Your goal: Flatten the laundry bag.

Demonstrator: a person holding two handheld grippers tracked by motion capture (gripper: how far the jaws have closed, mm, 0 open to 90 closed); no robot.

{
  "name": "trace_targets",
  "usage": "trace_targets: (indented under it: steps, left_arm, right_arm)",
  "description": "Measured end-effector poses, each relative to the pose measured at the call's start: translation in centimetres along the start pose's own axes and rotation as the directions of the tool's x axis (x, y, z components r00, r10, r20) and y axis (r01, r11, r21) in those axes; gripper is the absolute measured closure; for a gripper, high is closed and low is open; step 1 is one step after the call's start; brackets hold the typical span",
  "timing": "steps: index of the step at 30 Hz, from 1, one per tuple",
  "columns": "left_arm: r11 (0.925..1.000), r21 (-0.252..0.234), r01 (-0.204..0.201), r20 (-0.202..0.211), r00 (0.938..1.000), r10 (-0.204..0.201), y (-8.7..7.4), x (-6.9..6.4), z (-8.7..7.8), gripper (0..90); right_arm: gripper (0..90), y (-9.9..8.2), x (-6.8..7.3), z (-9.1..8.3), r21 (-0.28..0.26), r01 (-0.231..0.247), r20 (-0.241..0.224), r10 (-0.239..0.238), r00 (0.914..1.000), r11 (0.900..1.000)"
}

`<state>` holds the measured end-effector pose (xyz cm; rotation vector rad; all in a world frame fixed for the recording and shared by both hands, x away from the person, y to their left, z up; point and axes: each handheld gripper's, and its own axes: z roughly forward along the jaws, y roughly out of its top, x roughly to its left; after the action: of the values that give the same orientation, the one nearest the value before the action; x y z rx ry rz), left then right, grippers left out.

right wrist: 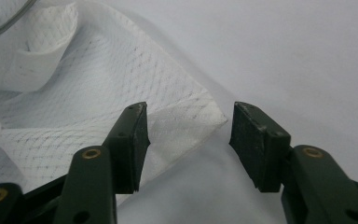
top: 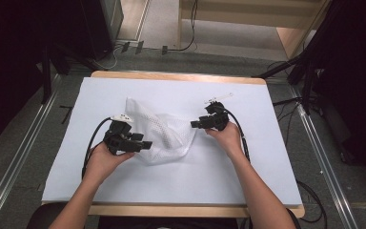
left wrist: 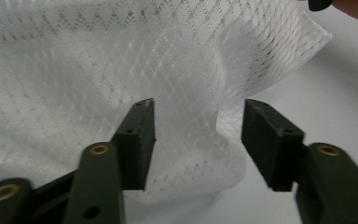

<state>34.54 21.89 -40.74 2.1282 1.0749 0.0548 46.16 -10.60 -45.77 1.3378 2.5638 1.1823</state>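
Observation:
A crumpled white mesh cloth point(top: 164, 131) lies in the middle of the white-covered table point(top: 248, 167). My left gripper point(top: 145, 144) is at the cloth's lower left edge, pointing right. In the left gripper view its jaws point(left wrist: 198, 121) stand open around a raised fold of the mesh point(left wrist: 121, 56). My right gripper point(top: 194, 124) points left at the cloth's right corner. In the right gripper view it is open point(right wrist: 189, 126), and the flat cloth corner point(right wrist: 209, 119) lies on the table between the jaws, untouched by the pads.
The table's wooden rim point(top: 181, 75) shows at the far edge. Black cables point(top: 91, 143) trail from both grippers. Dark stands and floor cables point(top: 310, 76) flank the table. A wooden frame point(top: 290, 33) stands behind it.

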Motion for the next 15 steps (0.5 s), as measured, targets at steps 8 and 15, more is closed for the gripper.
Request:
trace_targets:
  steps: [8,15]
  left_arm:
    - [0.9999,0.015,0.0,0.045,0.999,-0.001,-0.07,0.37,1.12,90.0]
    - [0.9999,0.009,0.01,0.056,0.9984,-0.01,-0.21,0.73,0.87,90.0]
  right_arm:
    - [57.8,-0.17,0.38,0.91,0.039,0.029,0.014,-0.029,0.9995,0.9988]
    - [84.5,-0.29,0.4,0.95,0.048,0.04,0.019,-0.041,0.999,0.998]
